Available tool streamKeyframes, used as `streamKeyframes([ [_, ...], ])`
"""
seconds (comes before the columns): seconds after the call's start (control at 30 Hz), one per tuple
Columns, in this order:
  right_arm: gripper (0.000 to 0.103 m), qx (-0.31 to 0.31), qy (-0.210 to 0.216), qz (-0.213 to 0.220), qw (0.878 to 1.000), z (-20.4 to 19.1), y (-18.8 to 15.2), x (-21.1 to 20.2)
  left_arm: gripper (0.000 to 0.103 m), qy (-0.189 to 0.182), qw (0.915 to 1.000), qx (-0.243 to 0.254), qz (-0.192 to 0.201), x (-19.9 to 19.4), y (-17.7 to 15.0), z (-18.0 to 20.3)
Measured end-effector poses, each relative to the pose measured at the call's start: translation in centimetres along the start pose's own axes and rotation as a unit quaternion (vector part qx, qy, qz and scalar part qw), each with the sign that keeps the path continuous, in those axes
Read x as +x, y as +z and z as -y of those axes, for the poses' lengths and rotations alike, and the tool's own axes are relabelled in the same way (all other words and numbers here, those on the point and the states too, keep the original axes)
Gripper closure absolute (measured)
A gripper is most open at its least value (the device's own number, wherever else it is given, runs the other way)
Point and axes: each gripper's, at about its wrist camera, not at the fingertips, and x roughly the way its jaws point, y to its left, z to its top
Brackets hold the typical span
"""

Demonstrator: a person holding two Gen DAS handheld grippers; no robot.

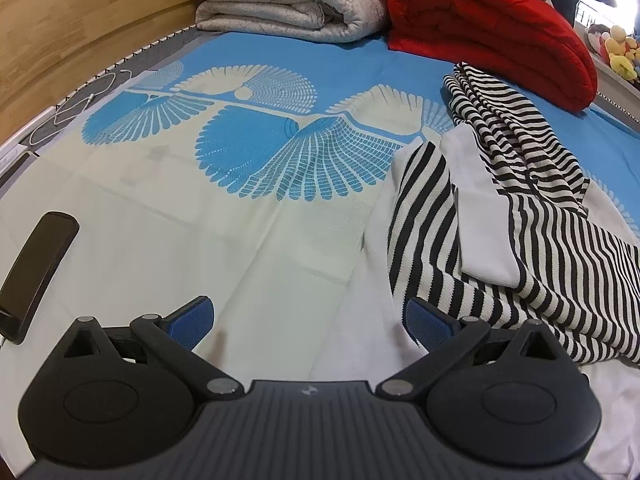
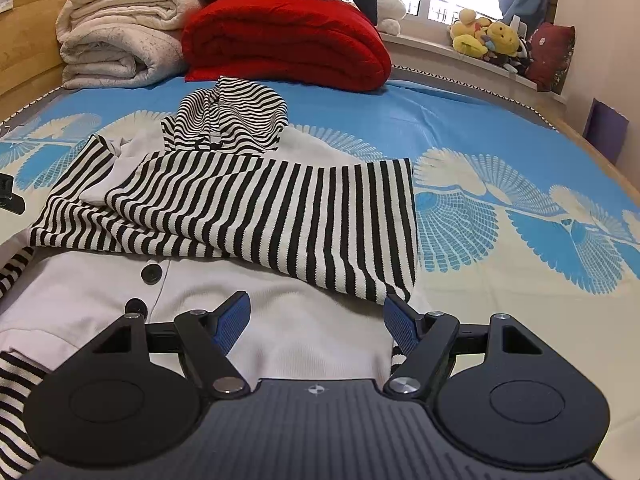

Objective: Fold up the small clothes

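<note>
Bed [image 2: 480,128] under a blue and cream fan-print sheet, with a folded pale quilt [image 2: 116,48] and red blanket [image 2: 284,40] stacked at the far end. Mid-bed, a striped and white garment [image 2: 248,204], partly folded: striped panel laid crosswise over the white buttoned front [image 2: 280,304], hood [image 2: 232,116] pointing toward the blankets. Long axis running away from both grippers, hem nearest, hood farthest. Phone [image 1: 38,276] lying flat on the sheet to the left. Right hand-held gripper [image 2: 316,322] poised directly over the white hem, jaws apart, nothing clamped. Left hand-held gripper [image 1: 310,324] off to the garment's left over bare sheet, jaws likewise apart and empty, striped edge just beside its right finger. Right one nearer, likely better placed for the next fold.
</note>
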Motion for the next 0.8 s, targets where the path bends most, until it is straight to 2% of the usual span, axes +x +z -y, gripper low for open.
streamKeyframes([
  [0.2,0.028,0.011,0.008,-0.003,1.000,0.4,0.1,0.0,0.001,-0.009,0.9999,-0.008,0.001,-0.3,0.4,-0.2],
  [0.3,0.028,0.064,0.035,0.006,0.997,2.2,1.4,-0.6,0.001,-0.051,0.9984,-0.013,0.020,-1.8,2.0,-0.7],
  [0.37,0.028,0.119,0.059,0.015,0.991,4.2,3.3,-0.8,0.001,-0.080,0.9964,0.002,0.027,-2.1,4.3,-0.2],
  [0.43,0.026,0.167,0.093,0.024,0.981,6.9,6.0,-0.6,0.001,-0.084,0.9953,0.009,0.046,-2.3,7.4,0.5],
  [0.5,0.026,0.187,0.091,0.035,0.977,8.9,9.2,0.3,0.000,-0.089,0.9932,-0.003,0.075,-1.9,10.8,1.4],
  [0.53,0.024,0.192,0.088,0.046,0.976,9.5,11.0,0.8,0.000,-0.103,0.9918,-0.007,0.076,-1.2,12.3,2.0],
  [0.63,0.024,0.199,0.082,0.060,0.975,10.0,17.4,4.3,0.001,-0.157,0.9869,-0.011,0.036,3.2,17.1,4.8],
  [0.7,0.022,0.218,0.075,0.059,0.971,9.4,21.5,7.8,0.001,-0.174,0.9845,-0.016,0.019,6.5,19.5,7.1],
  [0.8,0.019,0.233,0.087,0.033,0.968,7.3,26.3,14.6,0.001,-0.194,0.9808,-0.020,-0.011,11.6,21.5,10.7],
])
